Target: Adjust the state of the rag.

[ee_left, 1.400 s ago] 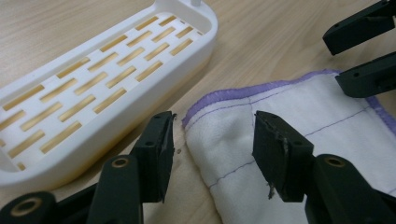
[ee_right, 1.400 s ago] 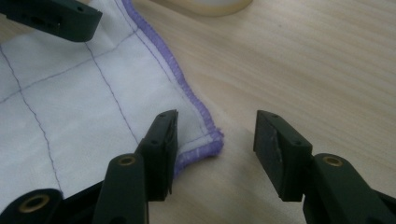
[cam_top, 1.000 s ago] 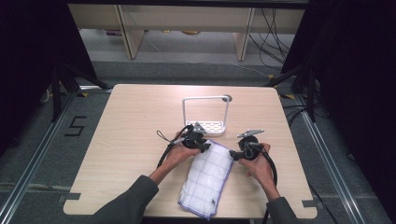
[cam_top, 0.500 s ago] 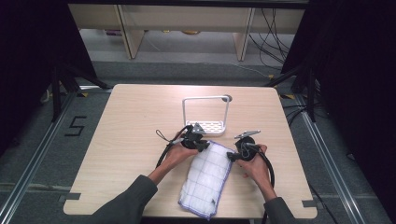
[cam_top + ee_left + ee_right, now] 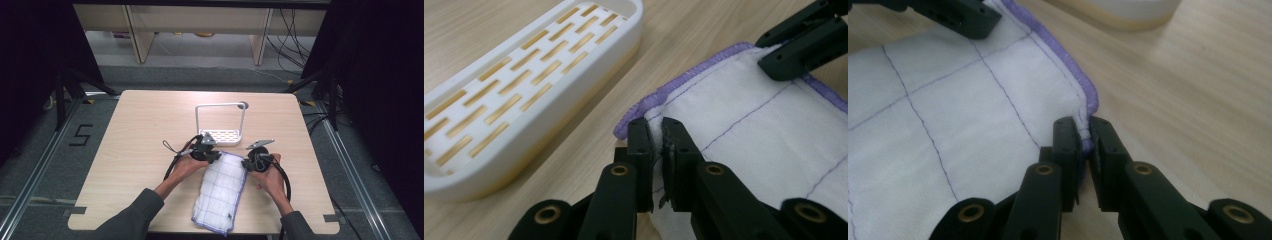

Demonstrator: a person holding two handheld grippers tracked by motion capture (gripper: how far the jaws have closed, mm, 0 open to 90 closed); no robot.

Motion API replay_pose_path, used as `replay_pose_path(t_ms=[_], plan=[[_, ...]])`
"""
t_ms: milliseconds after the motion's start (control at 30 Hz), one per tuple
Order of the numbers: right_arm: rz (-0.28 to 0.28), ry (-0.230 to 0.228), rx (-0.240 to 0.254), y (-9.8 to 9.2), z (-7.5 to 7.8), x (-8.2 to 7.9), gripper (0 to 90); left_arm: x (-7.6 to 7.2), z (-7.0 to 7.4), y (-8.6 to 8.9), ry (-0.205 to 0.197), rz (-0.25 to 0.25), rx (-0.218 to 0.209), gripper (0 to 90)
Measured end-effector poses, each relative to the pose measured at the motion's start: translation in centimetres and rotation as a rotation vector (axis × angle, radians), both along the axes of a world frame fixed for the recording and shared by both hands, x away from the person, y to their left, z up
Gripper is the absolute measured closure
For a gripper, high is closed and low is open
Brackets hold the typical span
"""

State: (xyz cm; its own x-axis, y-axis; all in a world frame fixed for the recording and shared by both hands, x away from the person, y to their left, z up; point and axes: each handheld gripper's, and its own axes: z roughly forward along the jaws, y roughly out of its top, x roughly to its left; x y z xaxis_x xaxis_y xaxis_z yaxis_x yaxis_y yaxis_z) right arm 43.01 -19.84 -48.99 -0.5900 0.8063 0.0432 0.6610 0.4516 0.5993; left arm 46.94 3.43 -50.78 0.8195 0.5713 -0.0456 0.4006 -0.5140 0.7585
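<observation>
A white folded cloth [image 5: 220, 192] with a purple hem and thin grid stitching lies on the wooden table, running from the two grippers toward the near edge. My left gripper [image 5: 209, 155] is shut on the cloth's far left corner [image 5: 649, 120]; its jaws [image 5: 656, 131] pinch the hem. My right gripper [image 5: 248, 164] is shut on the far right corner [image 5: 1087, 107], jaws [image 5: 1084, 131] closed on the purple hem. The other gripper's black jaws show at the top of each gripper view.
A white slotted soap-dish tray [image 5: 222, 135] with a tall wire handle [image 5: 220, 106] stands just beyond the cloth, close to the left gripper [image 5: 519, 80]. Bare table [image 5: 145, 130] lies to the left and far side. Shelving legs and cables are on the floor behind.
Both grippers have drawn slightly toward the person with the cloth's far corners held. The cloth's far edge sits a little nearer than a second ago.
</observation>
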Motion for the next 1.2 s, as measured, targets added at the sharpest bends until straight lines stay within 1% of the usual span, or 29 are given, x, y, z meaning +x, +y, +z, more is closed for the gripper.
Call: replay_pose_path(t_ms=[67,133,167,233,267,300,333,367,433,500,533,567,600,633,667,700,733,767,800,833,867,900,933,1000,1033,1067,1133,1167,1200], plan=[[0.019,-0.017,0.006,0.7,0.5,0.4,83.0,-0.4,0.5,1.1,-0.008,0.022,-0.023,83.4],[0.027,-0.029,0.003,1.0,0.6,0.6,83.0,-0.5,0.6,1.5,-0.012,0.027,-0.024,83.4],[0.036,-0.014,0.012,1.6,0.6,0.8,82.9,-0.7,0.7,1.9,-0.015,0.029,-0.028,83.3],[0.048,-0.024,0.013,1.9,0.5,1.1,83.0,-1.0,0.8,2.5,-0.018,0.038,-0.033,83.3],[0.049,-0.012,0.018,2.4,0.5,1.3,82.9,-1.1,0.8,2.9,-0.023,0.035,-0.027,83.2],[0.049,-0.012,0.018,2.4,0.5,1.3,82.9,-1.2,0.8,3.2,-0.025,0.033,-0.03,83.2],[0.062,-0.023,0.015,2.7,0.4,1.5,82.9,-1.3,0.8,3.6,-0.024,0.042,-0.038,83.2],[0.076,-0.017,0.011,2.9,0.5,1.6,82.8,-1.3,0.7,3.9,-0.018,0.05,-0.054,83.2],[0.071,-0.018,0.021,3.6,0.5,1.9,82.7,-1.4,0.6,4.5,-0.013,0.057,-0.066,83.0],[0.075,-0.015,0.022,3.8,0.6,2.0,82.7,-1.3,0.4,5.1,-0.001,0.067,-0.091,82.9],[0.075,-0.034,0.028,4.1,0.3,2.1,82.7,-1.3,0.2,5.2,0.002,0.078,-0.102,82.8],[0.078,-0.015,0.022,4.1,0.5,2.0,82.7,-1.2,0.1,5.3,0.007,0.068,-0.091,82.7],[0.083,-0.013,0.02,4.2,0.5,2.0,82.6,-1.2,0.1,5.3,0.002,0.076,-0.097,82.7],[0.078,-0.026,0.028,4.3,0.3,2.0,82.5,-1.2,0.0,5.1,0.002,0.077,-0.108,82.7],[0.077,-0.013,0.029,4.3,0.5,2.0,82.5,-1.1,0.0,5.1,0.004,0.068,-0.1,82.7],[0.086,-0.025,0.017,4.0,0.5,2.0,82.5,-1.1,-0.1,4.9,0.002,0.083,-0.111,82.7],[0.08,-0.018,0.023,4.0,0.6,2.0,82.4,-1.1,-0.1,4.8,0.001,0.075,-0.113,82.7],[0.087,-0.028,0.023,3.8,0.5,2.1,82.4,-1.1,0.0,4.9,-0.007,0.071,-0.094,82.7],[0.084,-0.021,0.026,3.7,0.6,2.1,82.5,-1.1,0.0,4.8,-0.006,0.078,-0.11,82.7],[0.084,-0.021,0.026,3.7,0.6,2.1,82.5,-1.1,0.2,4.8,-0.008,0.071,-0.099,82.7],[0.094,-0.029,0.027,3.5,0.8,2.0,82.4,-1.2,0.4,4.6,-0.014,0.079,-0.121,82.7],[0.094,-0.029,0.027,3.5,0.8,2.0,82.4,-1.2,0.4,4.6,-0.014,0.079,-0.121,82.7],[0.092,-0.034,0.032,3.5,0.9,1.9,82.4,-1.2,0.7,4.6,-0.021,0.07,-0.108,82.7],[0.094,-0.038,0.044,3.4,1.6,1.4,82.4,-1.3,1.1,4.4,-0.024,0.071,-0.134,82.6],[0.094,-0.038,0.044,3.4,1.6,1.4,82.4,-1.3,1.4,4.4,-0.027,0.067,-0.133,82.6],[0.097,-0.055,0.05,3.4,1.6,1.4,82.4,-1.4,1.6,4.3,-0.026,0.063,-0.138,82.6],[0.105,-0.057,0.056,3.3,2.0,1.1,82.4,-1.6,2.0,4.1,-0.044,0.06,-0.135,82.5],[0.107,-0.073,0.061,3.3,2.0,1.1,82.3,-1.6,2.2,4.1,-0.058,0.051,-0.121,82.5],[0.119,-0.067,0.058,3.1,2.5,1.0,82.3,-1.8,2.5,4.1,-0.058,0.049,-0.133,82.5]])
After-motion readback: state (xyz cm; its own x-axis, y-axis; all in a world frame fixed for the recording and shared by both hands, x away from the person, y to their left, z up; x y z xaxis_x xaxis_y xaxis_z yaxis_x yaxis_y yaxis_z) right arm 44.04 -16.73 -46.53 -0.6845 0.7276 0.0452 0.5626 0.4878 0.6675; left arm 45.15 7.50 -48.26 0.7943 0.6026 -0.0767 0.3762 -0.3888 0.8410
